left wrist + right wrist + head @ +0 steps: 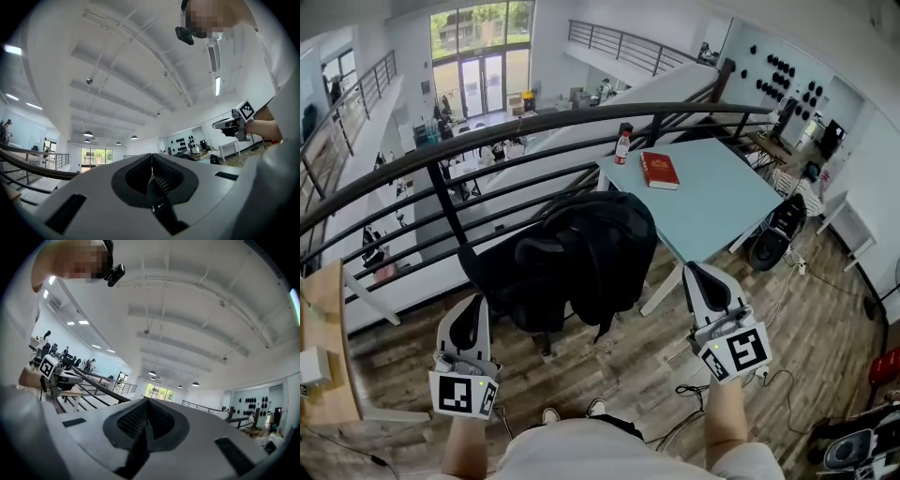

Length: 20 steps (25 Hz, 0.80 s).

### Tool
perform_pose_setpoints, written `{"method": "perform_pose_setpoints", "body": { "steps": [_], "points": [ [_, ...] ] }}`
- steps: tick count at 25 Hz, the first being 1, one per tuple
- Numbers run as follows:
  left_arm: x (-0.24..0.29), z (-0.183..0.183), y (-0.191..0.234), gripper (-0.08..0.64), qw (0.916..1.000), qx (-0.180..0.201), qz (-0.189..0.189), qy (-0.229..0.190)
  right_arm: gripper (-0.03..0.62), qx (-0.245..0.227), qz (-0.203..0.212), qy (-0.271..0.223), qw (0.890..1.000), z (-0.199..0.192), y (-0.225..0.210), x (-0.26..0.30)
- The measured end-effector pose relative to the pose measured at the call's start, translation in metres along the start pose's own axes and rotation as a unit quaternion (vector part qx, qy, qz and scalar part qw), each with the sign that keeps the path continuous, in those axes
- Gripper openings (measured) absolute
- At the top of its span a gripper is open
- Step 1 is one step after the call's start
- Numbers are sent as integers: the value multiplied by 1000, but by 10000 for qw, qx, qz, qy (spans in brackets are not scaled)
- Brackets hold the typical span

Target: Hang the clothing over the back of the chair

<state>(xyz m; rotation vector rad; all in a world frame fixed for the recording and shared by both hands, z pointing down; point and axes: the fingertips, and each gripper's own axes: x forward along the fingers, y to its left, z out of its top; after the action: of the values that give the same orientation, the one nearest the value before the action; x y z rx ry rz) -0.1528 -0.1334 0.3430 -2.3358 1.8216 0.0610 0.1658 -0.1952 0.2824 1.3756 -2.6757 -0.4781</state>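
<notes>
Black clothing [581, 248] draped over the back of the chair [546, 342], covering most of it, folds hanging down the near side. Left gripper [472, 314] held at the near left of the chair, apart from the cloth, jaws pressed together with nothing between them. Right gripper [705, 279] at the near right of the chair, likewise clear of the cloth, jaws closed tight and empty. Beyond the chair to the right, a light blue table [722, 211] carrying a red book [659, 170], with a bottle [623, 146] at its far corner. Behind the chair, a dark railing [441, 155] running across, open hall below it. Under the chair, wood floor [619, 361], with loose cables [689, 392] on it to the near right.
</notes>
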Motion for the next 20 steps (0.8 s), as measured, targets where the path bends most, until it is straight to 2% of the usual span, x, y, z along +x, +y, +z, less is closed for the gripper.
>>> {"method": "perform_pose_setpoints", "body": {
  "steps": [4,8,13,16,20],
  "points": [
    [-2,4,-1,25,9999,108,69,28,17,175,-253,5,9995,-10,-11,-25],
    [-14,2,12,25,9990,145,405,92,17,293,-633,14,9976,-18,-25,-54],
    [-24,-3,17,25,9976,150,640,224,17,459,-1308,-40,9903,-25,-47,-89],
    [-24,-4,13,25,9974,102,672,223,17,340,-1695,13,9849,-38,-58,-93],
    [-9,-5,3,25,9983,69,547,173,17,184,-1672,165,9856,-49,-58,-85]
  ]
}}
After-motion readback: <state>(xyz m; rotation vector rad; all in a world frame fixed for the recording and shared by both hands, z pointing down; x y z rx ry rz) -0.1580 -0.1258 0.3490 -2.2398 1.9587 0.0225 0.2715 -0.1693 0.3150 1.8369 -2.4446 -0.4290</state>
